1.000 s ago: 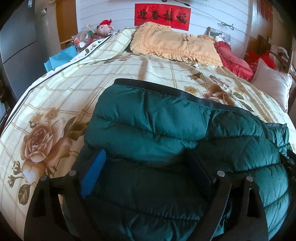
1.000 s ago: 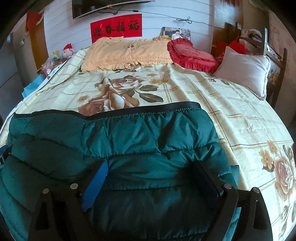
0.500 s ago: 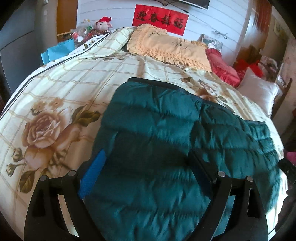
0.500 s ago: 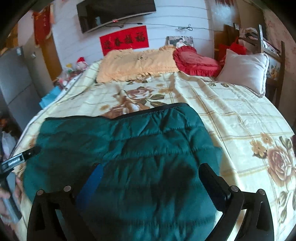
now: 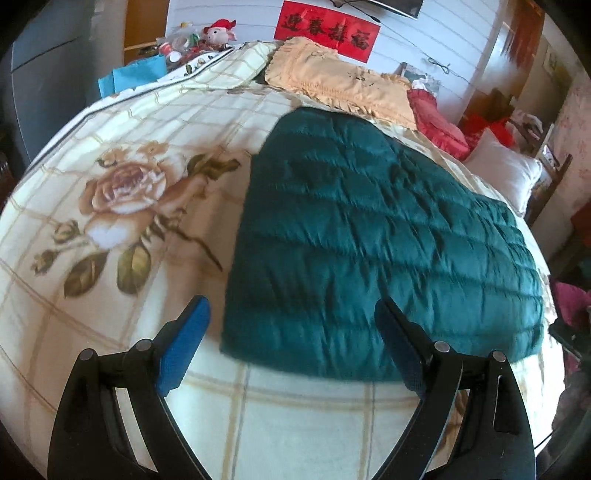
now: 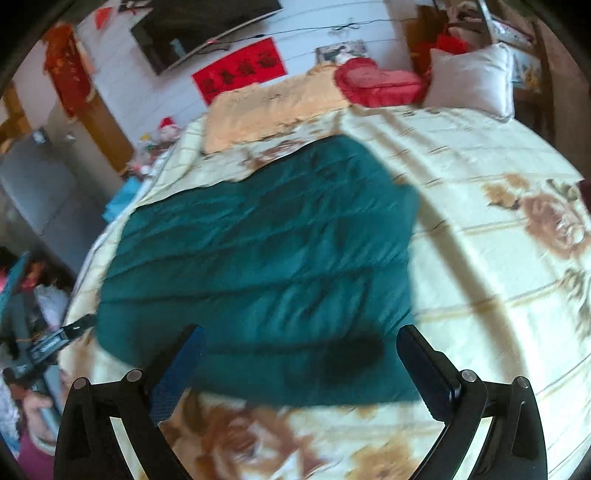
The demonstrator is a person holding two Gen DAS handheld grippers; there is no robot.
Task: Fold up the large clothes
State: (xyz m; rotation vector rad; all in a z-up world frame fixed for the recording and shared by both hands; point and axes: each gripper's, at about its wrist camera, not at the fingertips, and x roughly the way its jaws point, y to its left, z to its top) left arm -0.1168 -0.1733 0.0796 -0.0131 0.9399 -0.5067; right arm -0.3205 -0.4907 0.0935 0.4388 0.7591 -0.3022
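The fingers of the left gripper (image 5: 291,328) are held wide apart, with nothing clamped between them; its blue pads (image 5: 183,347) are seen above the bedspread (image 5: 110,258), and the near left corner of the green quilted jacket (image 5: 369,229) lies in the gap between them, untouched. The fingers of the right gripper (image 6: 301,354) are likewise spread to their widest and grip nothing; the jacket's near edge is framed between them in the right wrist view, which is blurred.

The jacket (image 6: 258,251) is laid flat as a folded rectangle on the floral, cream-checked bedspread (image 6: 498,258), roughly in the middle of the bed. Beyond the jacket's far edge a peach frilled pillow (image 5: 340,81) is set at the head of the bed, and to that pillow's right a red heart-shaped cushion (image 5: 439,122) and a white pillow (image 5: 506,173) are placed. Behind the jacket, on the wall, a red banner with black characters (image 5: 328,29) is hung. A plush toy in a red cap (image 5: 219,31) is seen far to the jacket's upper left.
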